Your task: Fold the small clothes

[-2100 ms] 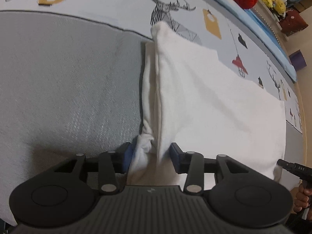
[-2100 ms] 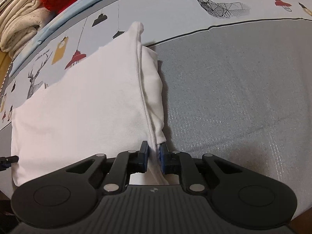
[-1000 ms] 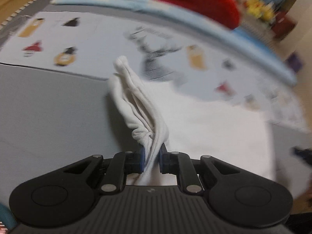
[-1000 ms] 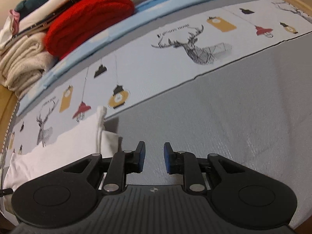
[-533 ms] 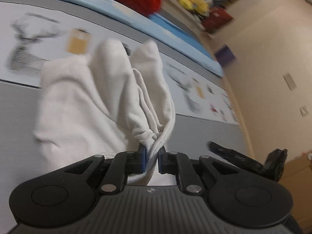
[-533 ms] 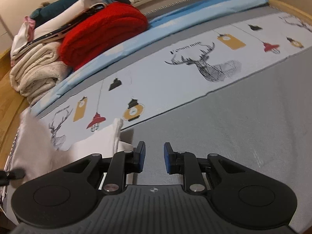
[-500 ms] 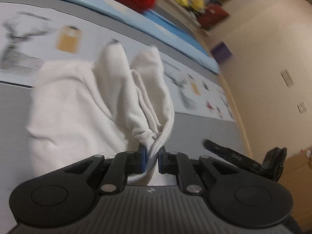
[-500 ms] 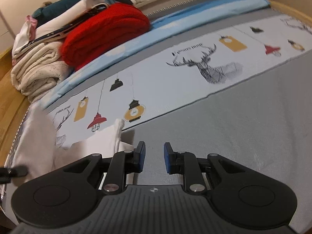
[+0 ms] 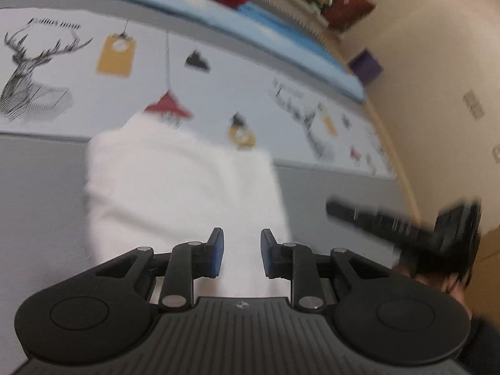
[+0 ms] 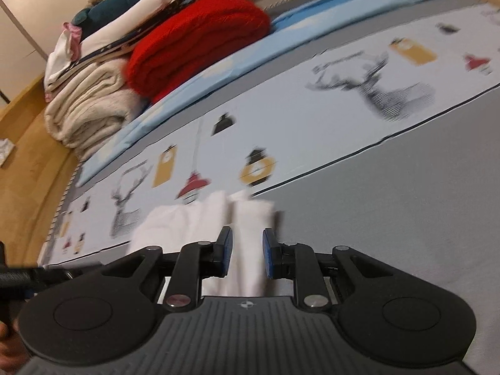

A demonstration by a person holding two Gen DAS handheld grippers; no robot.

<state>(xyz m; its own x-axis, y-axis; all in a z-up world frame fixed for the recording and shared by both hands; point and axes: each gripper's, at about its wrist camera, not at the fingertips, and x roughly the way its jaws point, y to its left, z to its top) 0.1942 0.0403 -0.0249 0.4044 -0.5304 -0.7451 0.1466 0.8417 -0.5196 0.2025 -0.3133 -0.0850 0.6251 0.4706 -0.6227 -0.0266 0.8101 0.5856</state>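
A small white garment (image 9: 184, 184) lies folded on the grey bed cover, blurred by motion. My left gripper (image 9: 240, 255) is open and empty just above its near edge. In the right wrist view the same white garment (image 10: 218, 218) lies right ahead of my right gripper (image 10: 247, 256), which is open and empty; cloth shows between and beyond its fingers. The other gripper shows as a dark blurred shape at the right of the left wrist view (image 9: 406, 228).
A printed sheet with deer and lamp drawings (image 10: 343, 103) runs behind the garment. A red knit (image 10: 200, 40) and a pile of folded cream and white clothes (image 10: 87, 106) sit at the back. A wooden edge (image 10: 28, 156) is at left.
My left gripper has let go of the white garment and opened; the garment has dropped folded over onto the bed. My right gripper has opened wider and come nearer the garment.
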